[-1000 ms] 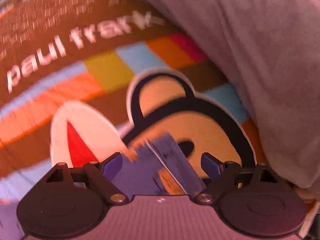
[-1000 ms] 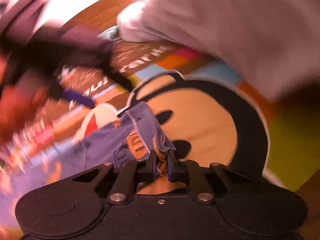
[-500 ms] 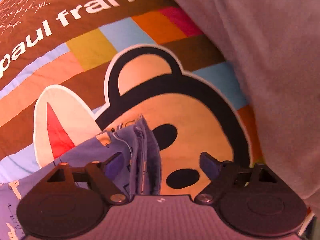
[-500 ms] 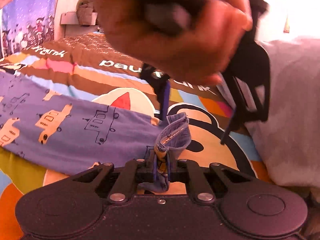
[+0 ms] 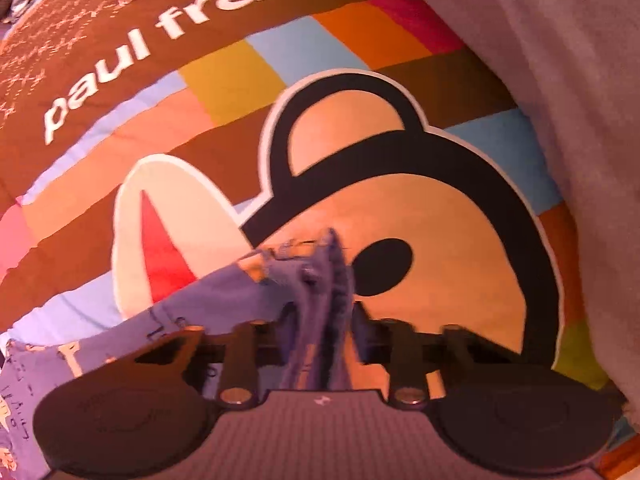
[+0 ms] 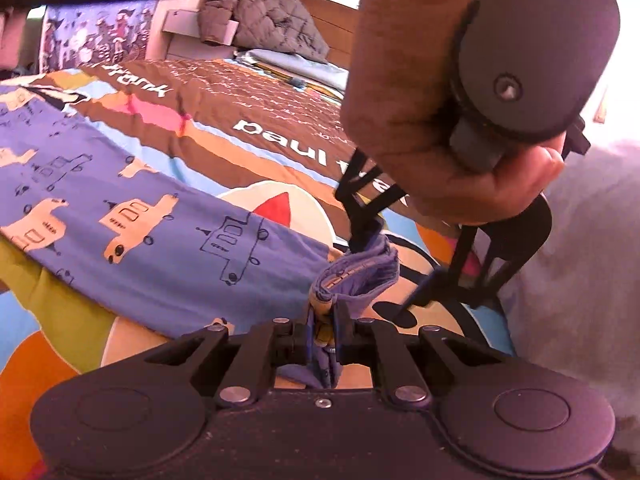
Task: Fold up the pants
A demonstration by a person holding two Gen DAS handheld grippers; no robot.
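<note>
Bedroom in a home. Bed covered by a colourful patchwork duvet (image 6: 248, 120) with a cartoon monkey face and "paul frank" lettering. Upper centre of the right wrist view: wooden headboard (image 6: 332, 16), grey quilted jacket (image 6: 272, 24) heaped against it. Upper left: illustrated poster (image 6: 96, 36) on the wall.

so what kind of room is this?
Likely a child's bedroom: the pants lie on a bed under a cartoon "paul frank" quilt, with a wooden headboard and a quilted grey jacket behind.

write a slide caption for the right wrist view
Both grippers pinch the blue truck-print pants hem over a Paul Frank bedspread.
</note>
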